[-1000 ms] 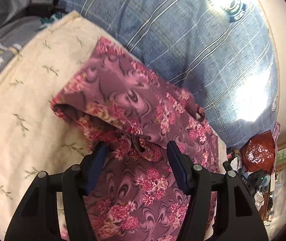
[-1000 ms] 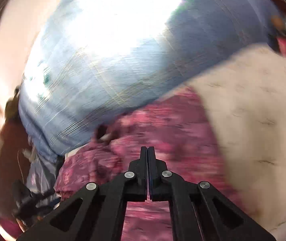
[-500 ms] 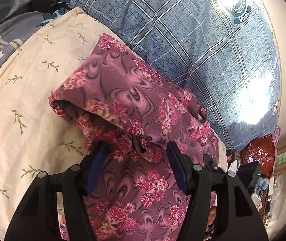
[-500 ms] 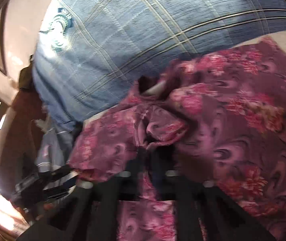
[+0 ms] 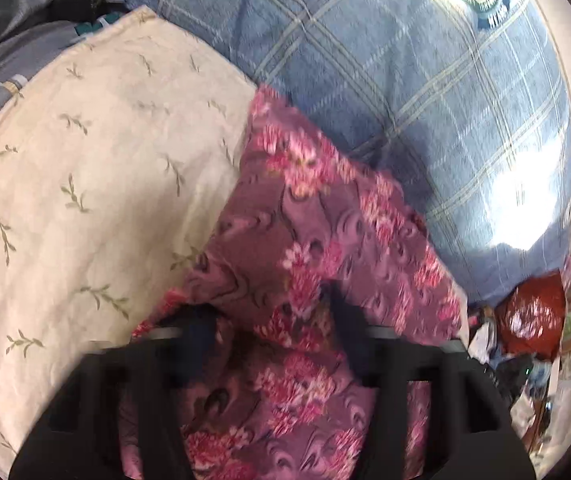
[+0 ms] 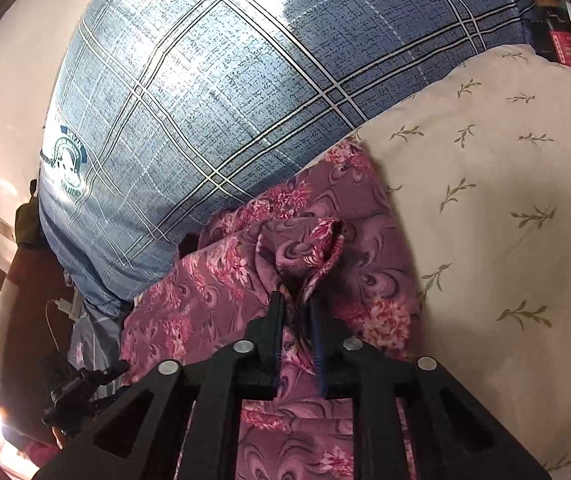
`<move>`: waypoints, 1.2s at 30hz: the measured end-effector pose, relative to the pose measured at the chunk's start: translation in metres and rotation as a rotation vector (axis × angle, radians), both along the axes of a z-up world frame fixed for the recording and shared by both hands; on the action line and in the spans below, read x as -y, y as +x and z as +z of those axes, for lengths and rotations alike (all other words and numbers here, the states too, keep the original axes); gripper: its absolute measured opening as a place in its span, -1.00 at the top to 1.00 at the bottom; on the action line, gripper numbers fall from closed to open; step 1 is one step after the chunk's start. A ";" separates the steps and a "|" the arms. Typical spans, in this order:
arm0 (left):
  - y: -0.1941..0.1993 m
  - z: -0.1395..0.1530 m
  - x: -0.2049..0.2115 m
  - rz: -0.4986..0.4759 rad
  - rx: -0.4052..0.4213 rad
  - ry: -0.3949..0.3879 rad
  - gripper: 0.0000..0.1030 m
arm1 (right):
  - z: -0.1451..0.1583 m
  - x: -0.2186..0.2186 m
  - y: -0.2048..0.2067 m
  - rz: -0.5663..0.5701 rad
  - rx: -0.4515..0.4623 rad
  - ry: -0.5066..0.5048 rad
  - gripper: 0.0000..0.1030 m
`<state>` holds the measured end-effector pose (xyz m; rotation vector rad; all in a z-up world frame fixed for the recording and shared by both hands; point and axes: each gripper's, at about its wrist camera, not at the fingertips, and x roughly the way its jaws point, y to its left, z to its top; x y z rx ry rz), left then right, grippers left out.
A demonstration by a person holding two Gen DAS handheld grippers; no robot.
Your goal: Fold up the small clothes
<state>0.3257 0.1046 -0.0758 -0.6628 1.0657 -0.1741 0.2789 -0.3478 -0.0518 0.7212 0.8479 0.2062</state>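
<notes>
A small purple garment with pink flowers (image 5: 325, 248) lies folded over on a cream sheet with green sprigs (image 5: 85, 184). My left gripper (image 5: 273, 332) is open, its blurred jaws wide apart over the cloth's near part. In the right wrist view the same garment (image 6: 245, 280) is bunched up. My right gripper (image 6: 297, 308) is nearly closed on a raised fold of the cloth (image 6: 317, 248), which sits between the jaws.
A large blue plaid pillow (image 5: 405, 92) lies just behind the garment and shows in the right wrist view (image 6: 213, 92). A red shiny bag (image 5: 533, 312) and clutter sit at the right. Grey starred bedding (image 5: 1, 80) lies at the left. A wall is behind.
The garment's left part has been folded over to the right, baring more cream sheet. My right gripper has come onto the cloth and pinched a fold. My left gripper stayed open and is now blurred.
</notes>
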 end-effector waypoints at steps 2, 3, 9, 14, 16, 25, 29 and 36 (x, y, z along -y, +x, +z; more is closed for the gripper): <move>-0.002 0.007 -0.005 0.024 0.028 0.011 0.84 | 0.012 0.001 0.000 0.022 0.042 -0.012 0.92; -0.005 0.010 -0.009 0.036 0.047 0.025 0.89 | 0.022 0.002 -0.004 0.029 0.096 -0.014 0.95; 0.001 -0.019 -0.018 0.079 -0.086 0.149 0.90 | 0.010 0.013 0.002 0.034 -0.002 -0.096 0.96; -0.032 -0.011 -0.029 0.009 -0.051 0.143 0.88 | 0.009 0.024 -0.022 -0.050 -0.014 -0.122 0.82; -0.046 0.004 -0.030 -0.017 -0.009 0.105 0.88 | 0.029 0.028 -0.028 -0.080 0.076 -0.095 0.82; 0.011 0.012 0.033 -0.125 0.086 0.356 0.36 | 0.040 -0.033 0.011 0.087 0.137 -0.127 0.54; 0.025 -0.018 0.034 -0.130 0.073 0.438 0.31 | -0.006 -0.035 0.027 0.121 -0.013 -0.228 0.54; -0.007 0.005 0.022 -0.232 0.025 0.312 0.31 | 0.023 -0.024 -0.013 0.162 0.011 -0.173 0.42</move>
